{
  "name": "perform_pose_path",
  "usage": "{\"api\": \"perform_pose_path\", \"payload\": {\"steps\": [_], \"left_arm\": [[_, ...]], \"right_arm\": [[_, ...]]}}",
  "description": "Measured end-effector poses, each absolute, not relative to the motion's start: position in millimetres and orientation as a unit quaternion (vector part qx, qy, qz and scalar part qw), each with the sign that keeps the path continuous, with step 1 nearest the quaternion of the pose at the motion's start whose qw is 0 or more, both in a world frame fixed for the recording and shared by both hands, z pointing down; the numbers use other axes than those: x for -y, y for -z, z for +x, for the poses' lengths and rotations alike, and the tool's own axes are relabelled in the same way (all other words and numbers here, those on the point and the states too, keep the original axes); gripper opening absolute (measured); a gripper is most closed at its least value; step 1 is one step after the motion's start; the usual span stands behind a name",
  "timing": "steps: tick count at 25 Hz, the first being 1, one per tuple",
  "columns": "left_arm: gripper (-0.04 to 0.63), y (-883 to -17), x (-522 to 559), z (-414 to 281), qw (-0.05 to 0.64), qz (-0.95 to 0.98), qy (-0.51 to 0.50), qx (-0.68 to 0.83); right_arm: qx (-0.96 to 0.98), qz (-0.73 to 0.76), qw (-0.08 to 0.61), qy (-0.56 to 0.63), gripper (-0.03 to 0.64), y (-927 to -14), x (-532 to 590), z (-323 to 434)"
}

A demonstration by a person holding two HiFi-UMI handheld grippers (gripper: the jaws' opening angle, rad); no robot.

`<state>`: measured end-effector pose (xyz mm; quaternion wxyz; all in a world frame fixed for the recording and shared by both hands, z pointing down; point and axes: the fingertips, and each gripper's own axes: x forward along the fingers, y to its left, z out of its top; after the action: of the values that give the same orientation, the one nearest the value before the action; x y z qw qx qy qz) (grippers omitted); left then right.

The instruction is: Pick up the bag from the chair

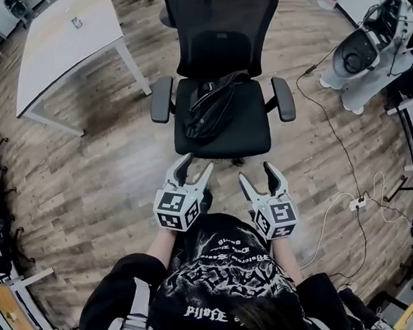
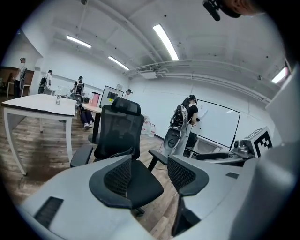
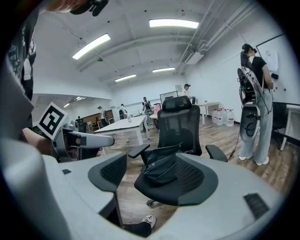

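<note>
Head view shows the left tool (image 1: 196,164) and right tool (image 1: 257,173) wide open and empty, short of the chair's (image 1: 247,132) front edge. The limp bag (image 1: 210,110) lies mid-seat; a shallow pinch may slip, or a nudge may roll the chair.

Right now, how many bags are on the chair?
1. The black bag lies on the seat of the chair, left of centre in the head view; no other shows.
</note>
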<state>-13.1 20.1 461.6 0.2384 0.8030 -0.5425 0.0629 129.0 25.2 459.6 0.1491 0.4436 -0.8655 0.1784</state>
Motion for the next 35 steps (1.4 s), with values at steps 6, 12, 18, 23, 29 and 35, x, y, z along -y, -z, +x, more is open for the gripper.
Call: {"api": "perform_pose_path", "payload": {"steps": [6,12,18,23,29,35], "left_arm": [[0.247,-467.8,51.3,-37.1,0.246,0.809,-0.073,0.530],[0.247,-473.9,110.5,-54.6,0.243,0.819,-0.095,0.511],[0.247,-478.8,143.6,-58.0,0.240,0.826,-0.121,0.496],[0.247,-488.3,154.4,-61.0,0.251,0.821,-0.127,0.497],[0.247,-497.7,162.2,-68.1,0.272,0.804,-0.127,0.513],[0.247,-503.7,183.0,-70.2,0.282,0.780,-0.125,0.545]], "right_arm": [[0.858,0.452,0.164,-0.182,0.334,-464.2,41.3,103.9],[0.847,0.474,0.150,-0.188,0.334,-463.2,92.9,90.3],[0.841,0.482,0.143,-0.201,0.334,-466.9,119.6,85.6],[0.834,0.492,0.144,-0.202,0.334,-471.8,137.0,90.1],[0.844,0.471,0.157,-0.204,0.334,-475.1,162.0,86.3],[0.873,0.409,0.178,-0.198,0.336,-481.0,194.9,74.9]]}}
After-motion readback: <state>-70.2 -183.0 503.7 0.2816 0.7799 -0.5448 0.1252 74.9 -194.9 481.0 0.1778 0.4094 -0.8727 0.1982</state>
